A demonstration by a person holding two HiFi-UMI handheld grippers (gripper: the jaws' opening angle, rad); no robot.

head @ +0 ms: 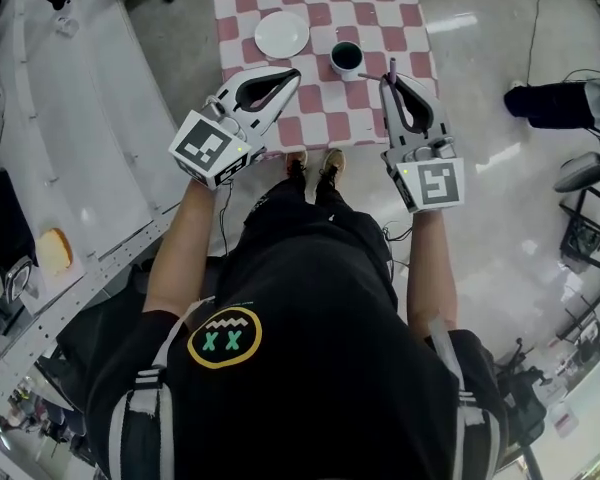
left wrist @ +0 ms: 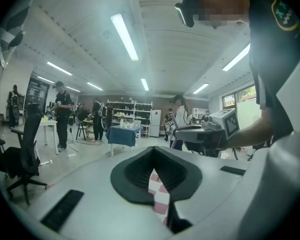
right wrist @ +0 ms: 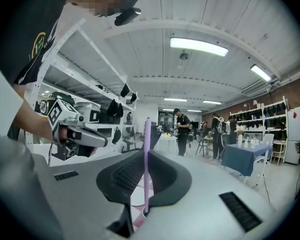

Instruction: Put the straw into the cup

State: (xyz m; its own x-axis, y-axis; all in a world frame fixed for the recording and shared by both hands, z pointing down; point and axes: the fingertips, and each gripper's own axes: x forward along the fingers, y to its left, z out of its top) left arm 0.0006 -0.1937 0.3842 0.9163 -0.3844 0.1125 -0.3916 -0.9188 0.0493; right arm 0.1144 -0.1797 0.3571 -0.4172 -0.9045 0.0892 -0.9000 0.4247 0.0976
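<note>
A dark cup (head: pixel 346 58) with a white outside stands on the pink-and-white checked table (head: pixel 370 8), near its front edge. A thin purple straw (right wrist: pixel 146 164) stands upright between the jaws of my right gripper (right wrist: pixel 146 151), which is shut on it. In the head view the right gripper (head: pixel 389 80) is just right of the cup, and the straw (head: pixel 391 68) sticks up at its tip. My left gripper (head: pixel 292 74) hangs left of the cup over the table's front edge. It is shut with nothing in it, and checked cloth shows below the left gripper (left wrist: pixel 154 150).
A white plate (head: pixel 281 34) lies on the table left of the cup. A long white shelf rack (head: pixel 70 158) runs along the left. Someone's dark shoe (head: pixel 545 103) rests on the floor at right. Several people, a chair (left wrist: pixel 25 154) and a blue-clothed table (left wrist: pixel 124 134) fill the room.
</note>
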